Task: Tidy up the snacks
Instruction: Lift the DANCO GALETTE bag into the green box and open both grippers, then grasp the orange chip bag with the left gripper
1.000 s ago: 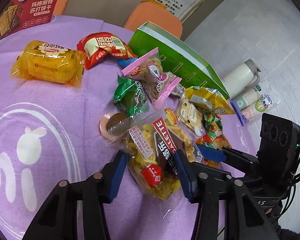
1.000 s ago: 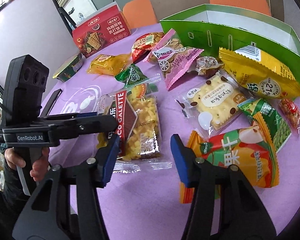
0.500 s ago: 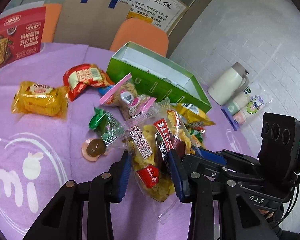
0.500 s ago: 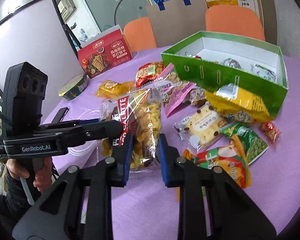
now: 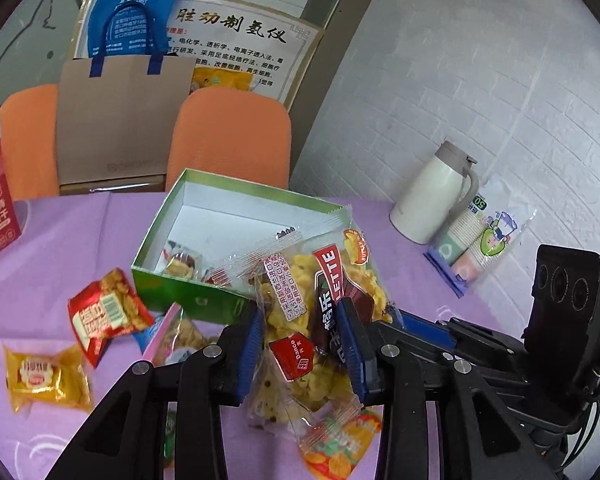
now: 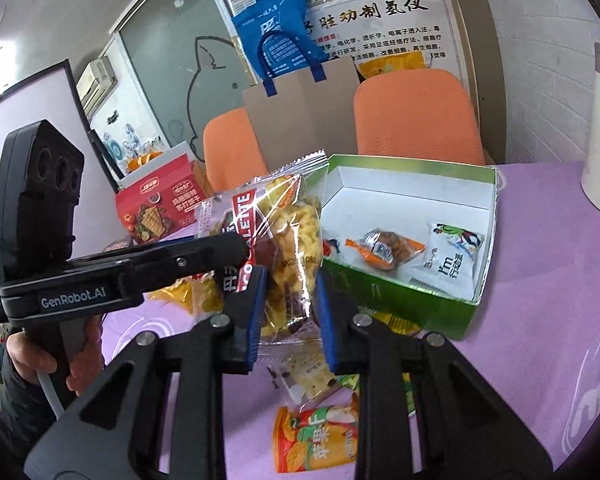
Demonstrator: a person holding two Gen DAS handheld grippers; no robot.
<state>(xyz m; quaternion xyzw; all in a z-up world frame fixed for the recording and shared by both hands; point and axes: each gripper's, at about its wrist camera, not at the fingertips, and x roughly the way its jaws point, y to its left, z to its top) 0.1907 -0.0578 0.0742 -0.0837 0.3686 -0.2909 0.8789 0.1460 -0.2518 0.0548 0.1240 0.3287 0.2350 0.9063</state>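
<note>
Both tongs clamp the same snack: your left gripper [image 5: 302, 346] pinches the clear galette packet [image 5: 320, 304] between its blue pads, low in the centre of the left wrist view, and your right gripper [image 6: 290, 312] squeezes the same packet [image 6: 288, 236] from the other side, low centre of the right wrist view. That packet is crinkly see-through film with crimped, saw-toothed ends, packed with knobbly yellow biscuits, crossed by a red and brown band with white lettering and carrying a small red label. It is lifted clear of the purple tablecloth [image 5: 80, 240], upright, just in front of the open green box [image 5: 188, 292]. That box is glossy green card outside, plain white inside, rectangular, with shallow walls; in the right wrist view its floor holds 2 small sachets, an orange-ended one [image 6: 384, 248] and a white one [image 6: 452, 256]. Loose on the cloth at lower left of the left wrist view lie a red foil packet [image 5: 104, 316] and a yellow wrapped cake [image 5: 44, 376]. An orange fruit-print pouch [image 6: 316, 440] lies under your right fingers. A cream jug [image 5: 436, 200] stands at the right.
</note>
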